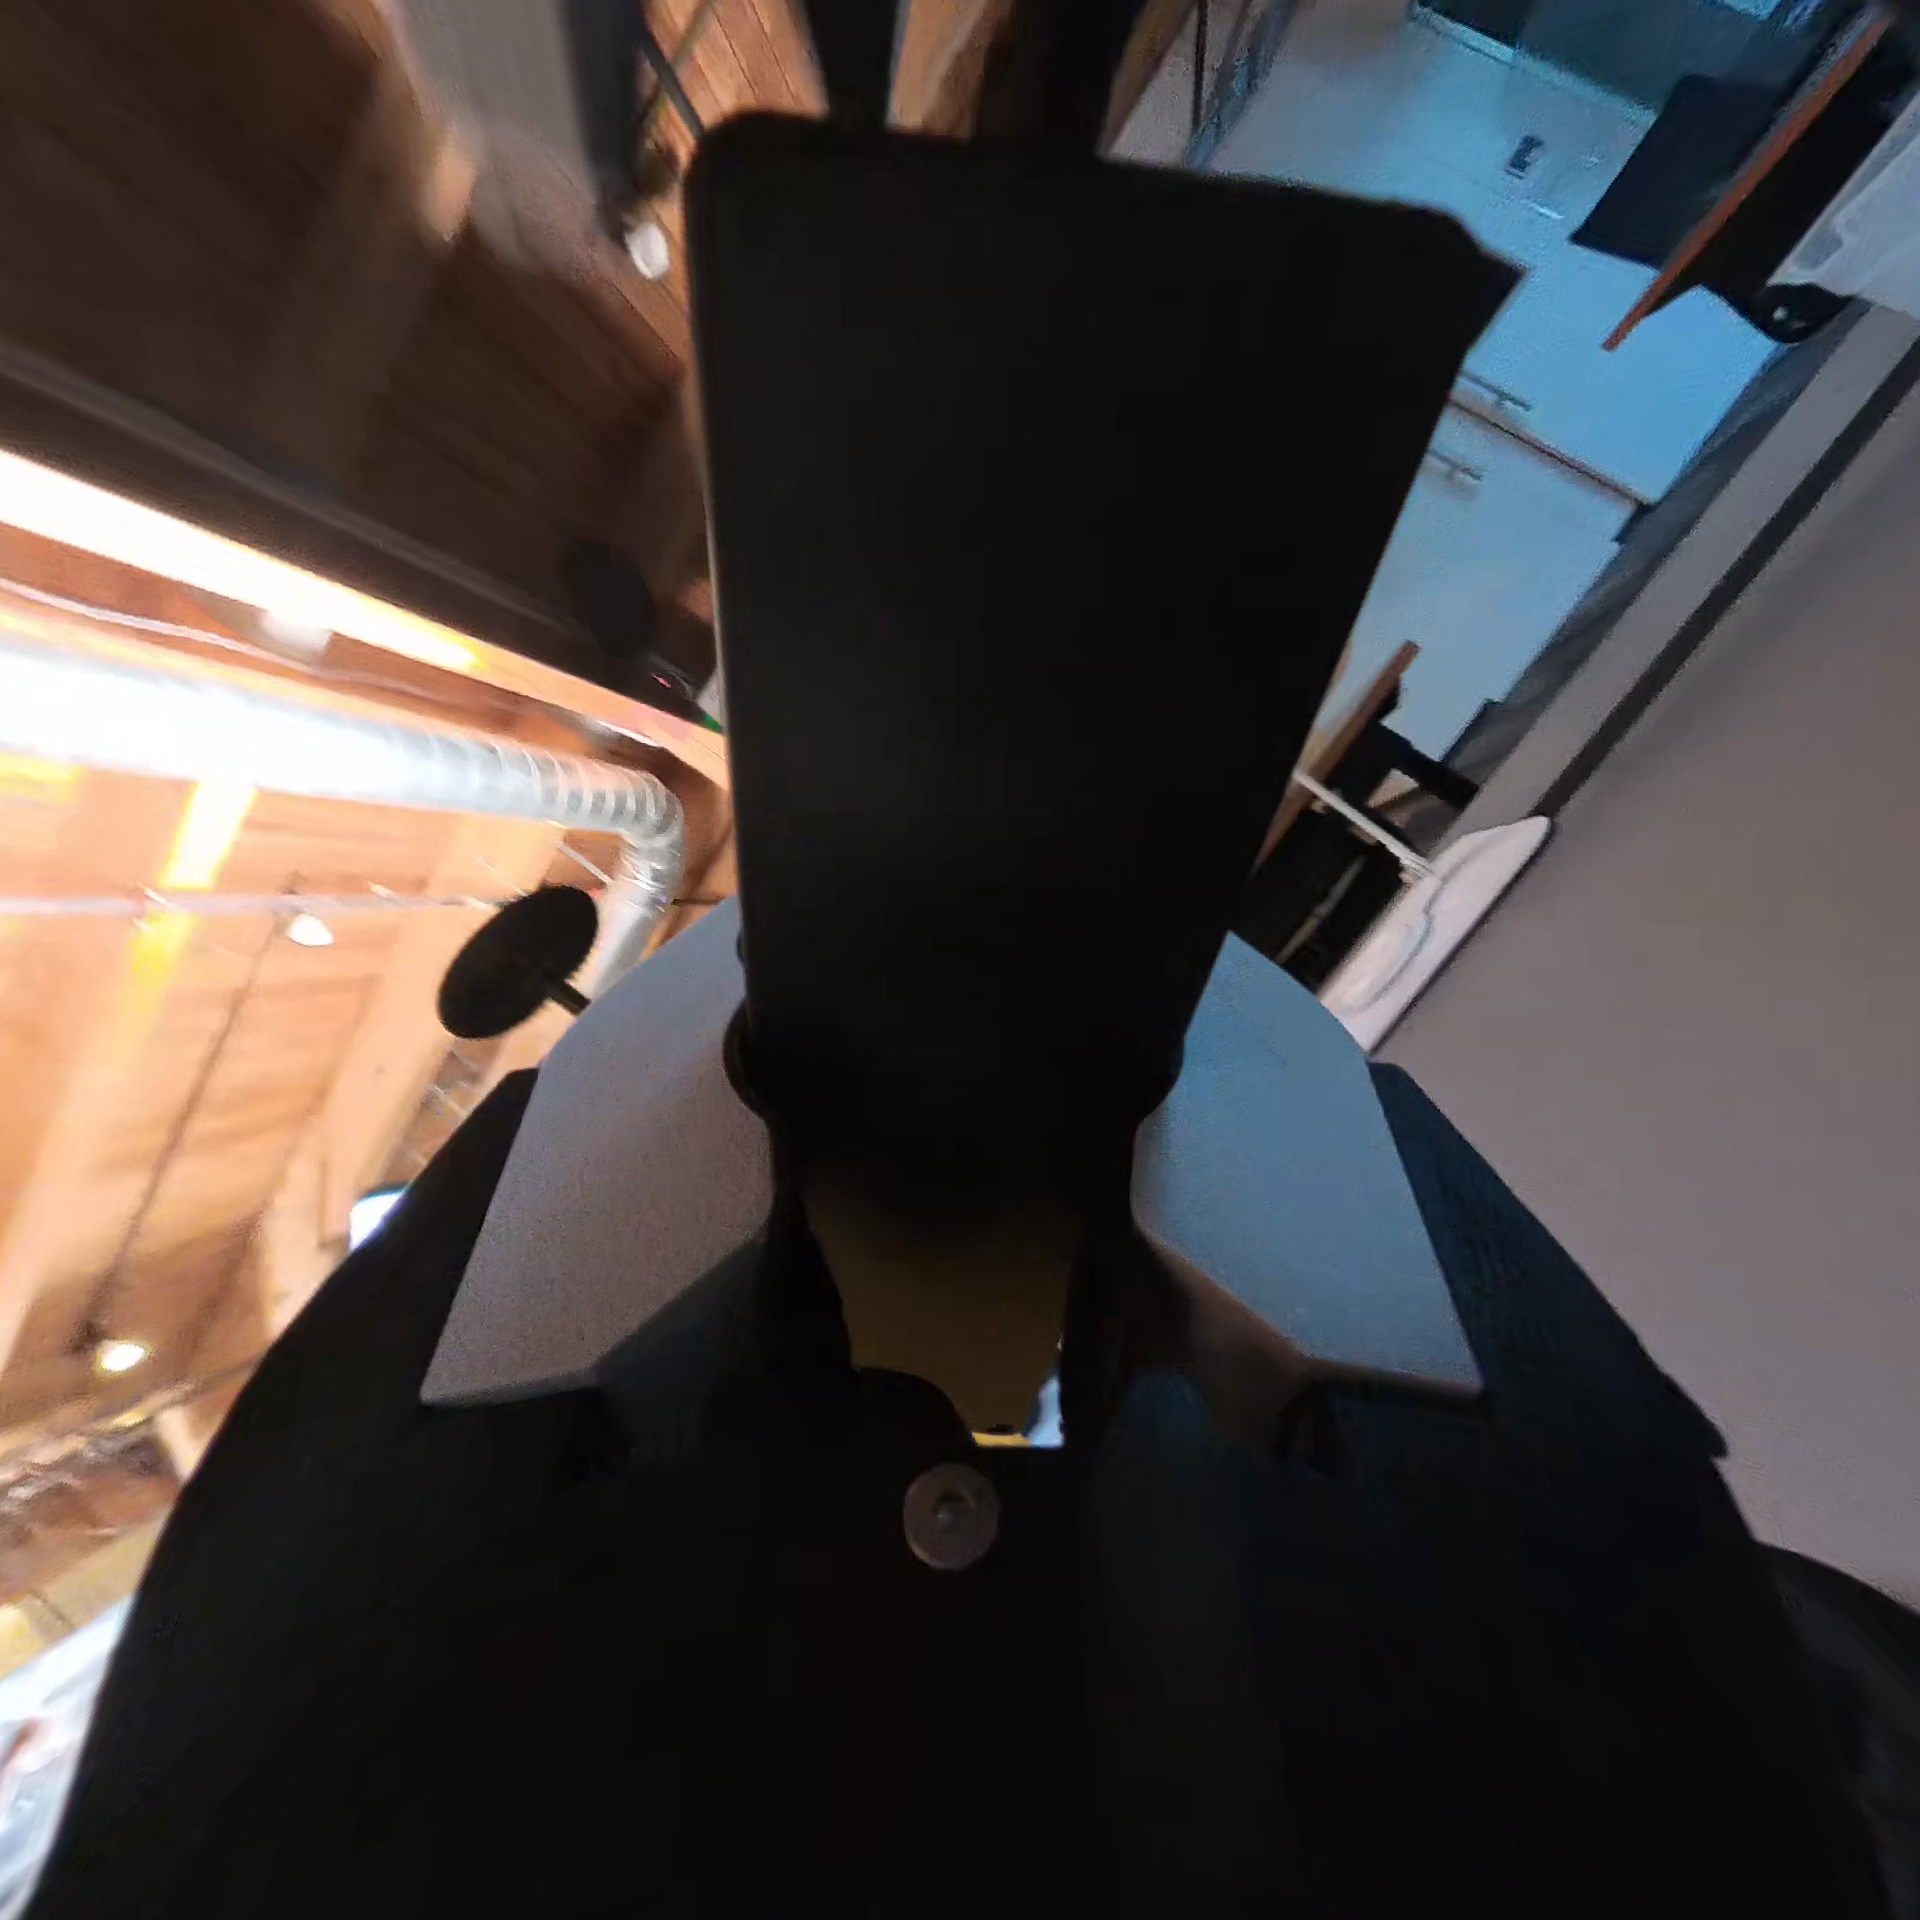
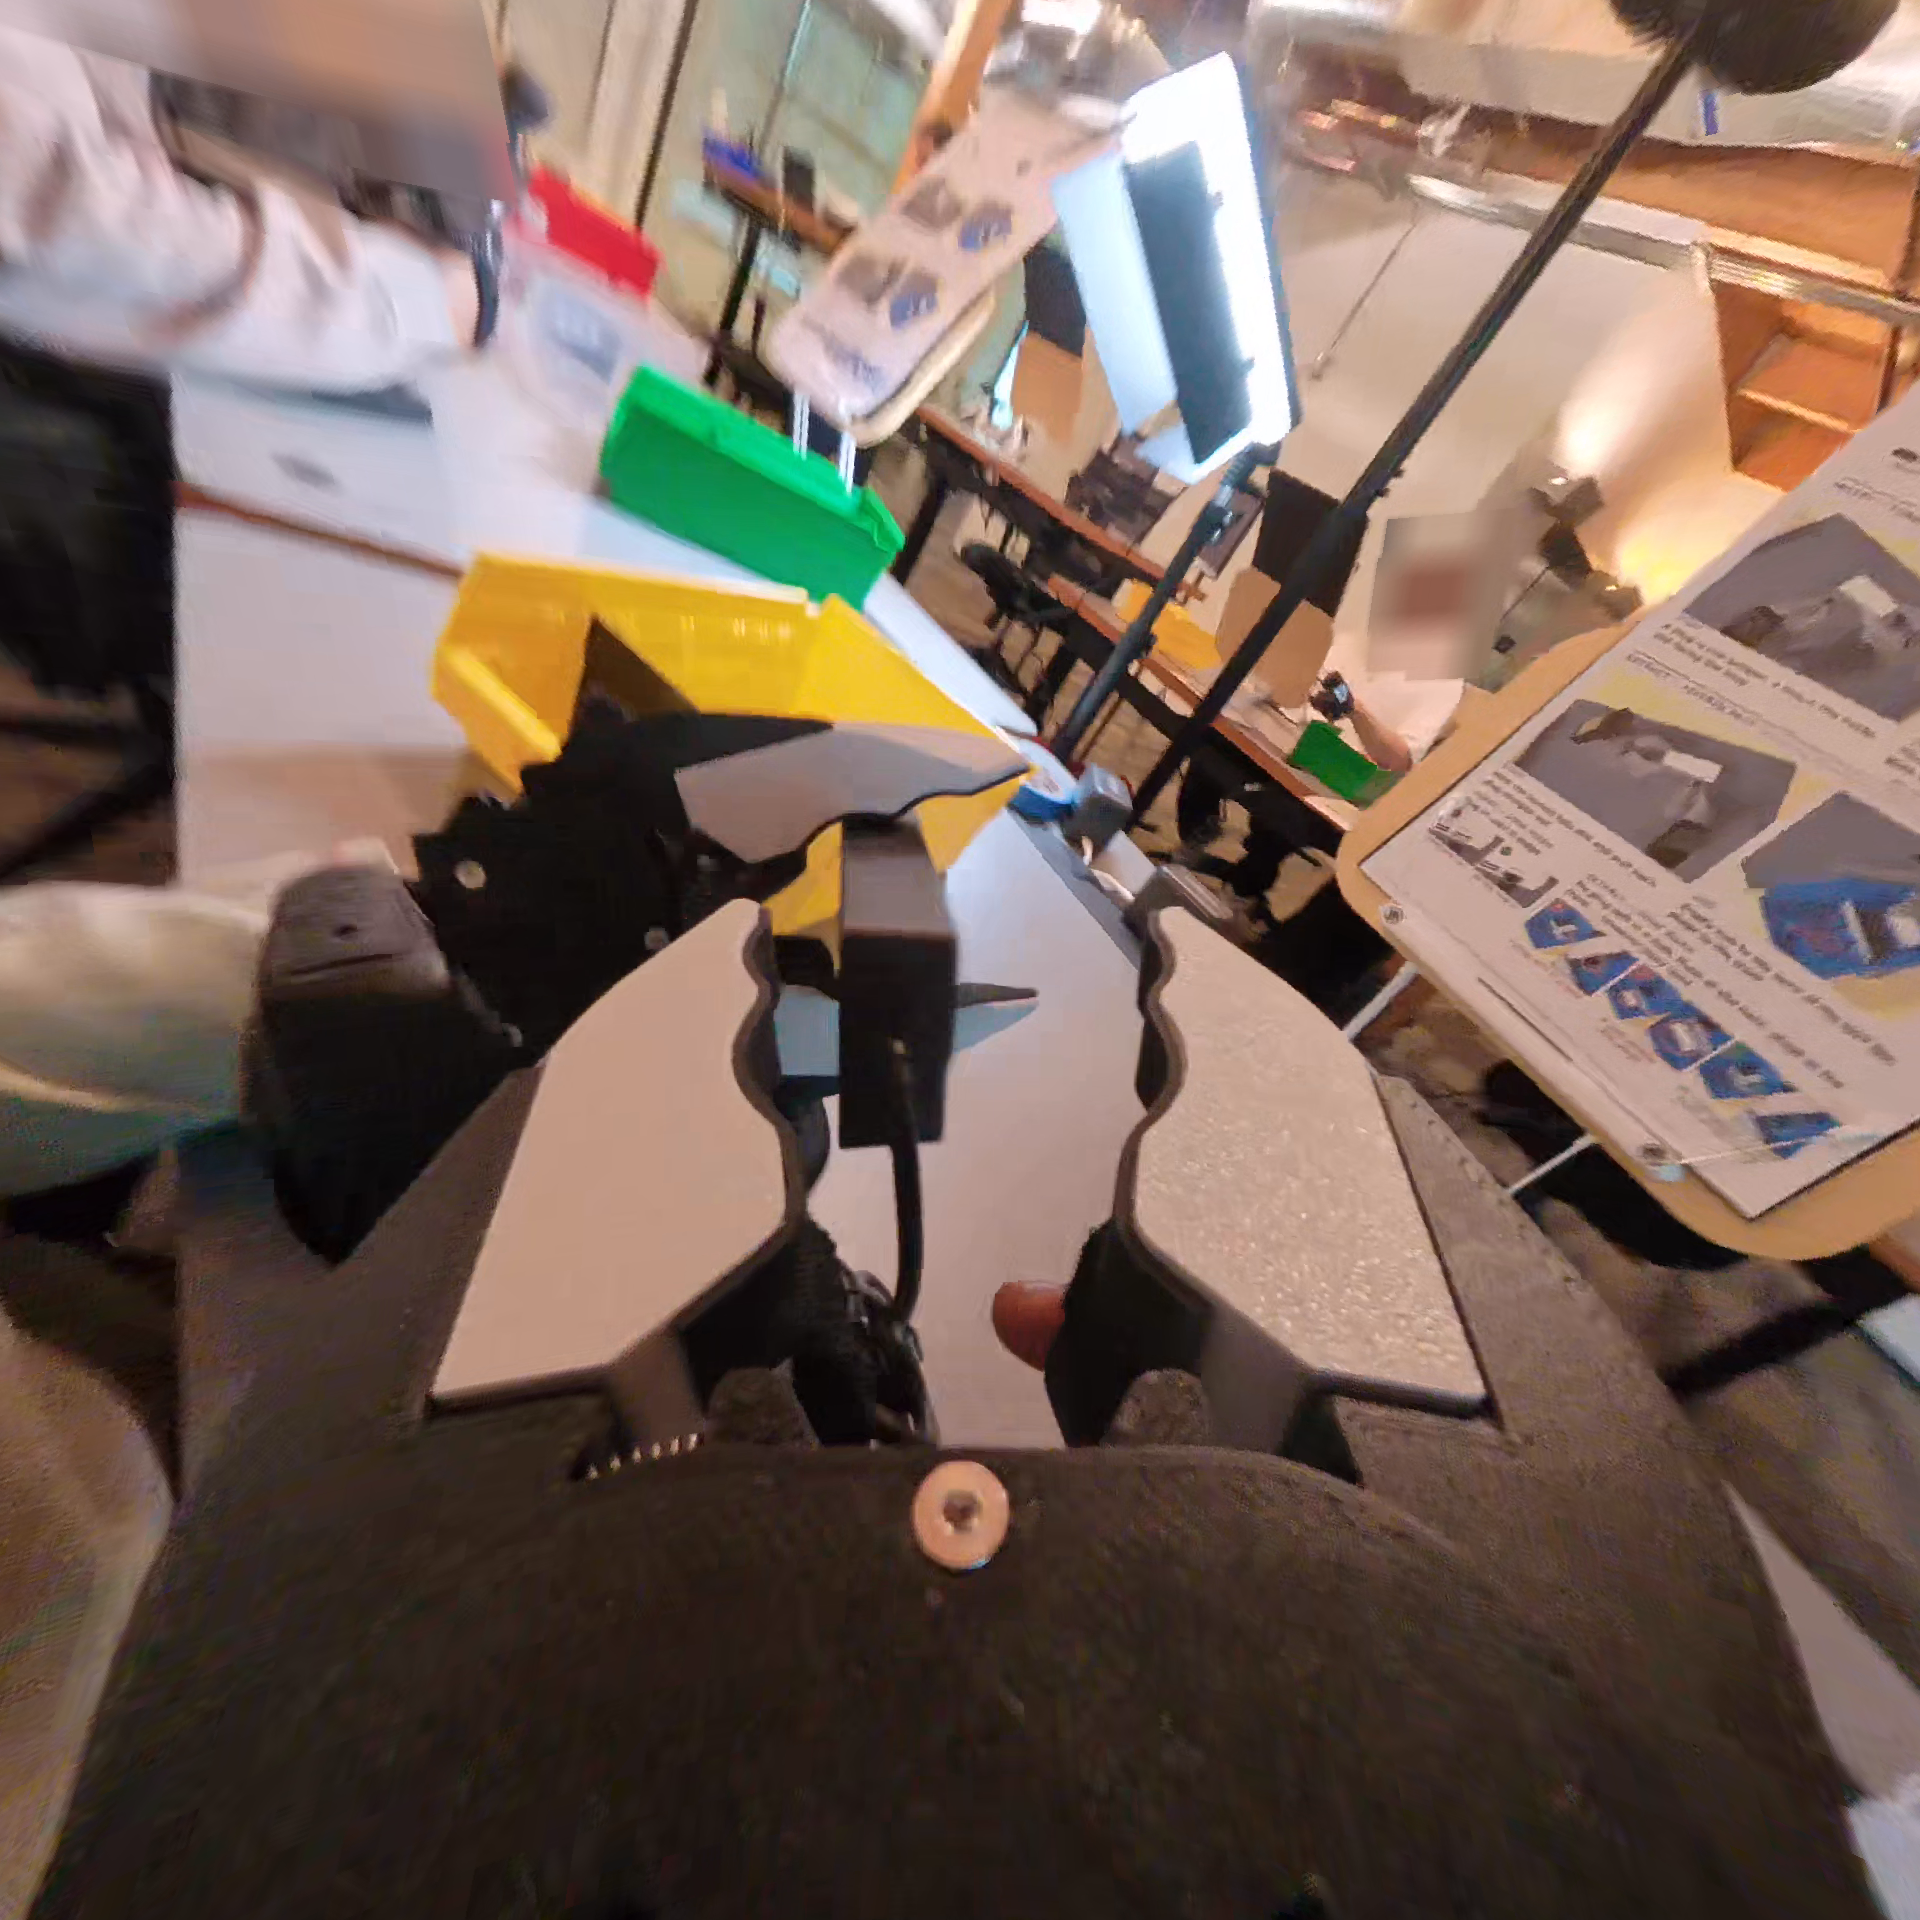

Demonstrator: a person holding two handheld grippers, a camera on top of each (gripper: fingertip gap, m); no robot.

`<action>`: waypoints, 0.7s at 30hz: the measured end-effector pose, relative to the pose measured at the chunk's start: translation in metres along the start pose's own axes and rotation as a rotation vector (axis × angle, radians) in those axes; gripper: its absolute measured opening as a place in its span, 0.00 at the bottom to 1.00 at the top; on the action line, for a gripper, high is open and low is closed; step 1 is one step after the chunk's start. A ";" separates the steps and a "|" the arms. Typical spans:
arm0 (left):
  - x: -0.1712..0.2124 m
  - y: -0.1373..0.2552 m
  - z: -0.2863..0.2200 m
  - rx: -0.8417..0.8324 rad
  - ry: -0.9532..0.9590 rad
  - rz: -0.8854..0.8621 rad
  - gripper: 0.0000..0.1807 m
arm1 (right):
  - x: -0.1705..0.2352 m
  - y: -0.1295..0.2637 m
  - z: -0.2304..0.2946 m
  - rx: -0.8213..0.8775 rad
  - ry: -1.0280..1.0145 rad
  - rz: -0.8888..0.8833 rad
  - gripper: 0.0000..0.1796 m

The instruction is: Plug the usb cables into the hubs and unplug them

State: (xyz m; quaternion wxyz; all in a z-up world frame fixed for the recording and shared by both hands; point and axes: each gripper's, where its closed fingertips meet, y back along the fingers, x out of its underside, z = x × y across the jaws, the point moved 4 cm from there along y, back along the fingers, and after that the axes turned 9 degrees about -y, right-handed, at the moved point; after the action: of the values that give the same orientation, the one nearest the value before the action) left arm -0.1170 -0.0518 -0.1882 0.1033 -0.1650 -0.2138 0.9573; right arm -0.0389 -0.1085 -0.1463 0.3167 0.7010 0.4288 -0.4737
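- The dark USB hub [image 2: 896, 997] is clamped upright in the left gripper [image 2: 894, 831], above the white table [image 2: 312, 644]; its black cable [image 2: 906, 1195] hangs down
- The right gripper [image 2: 956, 1023] is spread wide, holding nothing, just below the hub
- A yellow bin [image 2: 665, 644] stands behind; a green bin [image 2: 738, 483] farther back

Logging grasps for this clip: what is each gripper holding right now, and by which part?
The left gripper is shut on a black hub, clamped by its near end, the end where its cable comes out. The right gripper is open and holds nothing.
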 end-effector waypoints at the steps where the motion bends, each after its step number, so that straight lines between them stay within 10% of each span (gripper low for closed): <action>1: -0.005 0.001 0.001 -0.024 -0.024 -0.015 0.37 | 0.007 -0.006 0.006 0.000 0.062 0.046 0.36; 5: -0.015 0.008 0.011 -0.114 -0.040 -0.068 0.37 | 0.029 -0.014 0.016 0.030 0.274 0.201 0.18; 13: -0.002 -0.001 0.008 -0.065 0.048 -0.034 0.45 | 0.006 0.012 -0.017 0.350 0.669 0.140 0.14; 21: 0.022 -0.002 0.027 -0.037 0.457 -0.036 0.43 | -0.046 0.097 -0.158 0.589 0.555 -0.145 0.14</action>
State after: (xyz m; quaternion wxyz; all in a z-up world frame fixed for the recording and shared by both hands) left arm -0.1467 -0.0542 -0.1705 0.1633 -0.3755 -0.2051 0.8890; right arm 0.1023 -0.0295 -0.0441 -0.0596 0.8309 0.3924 -0.3901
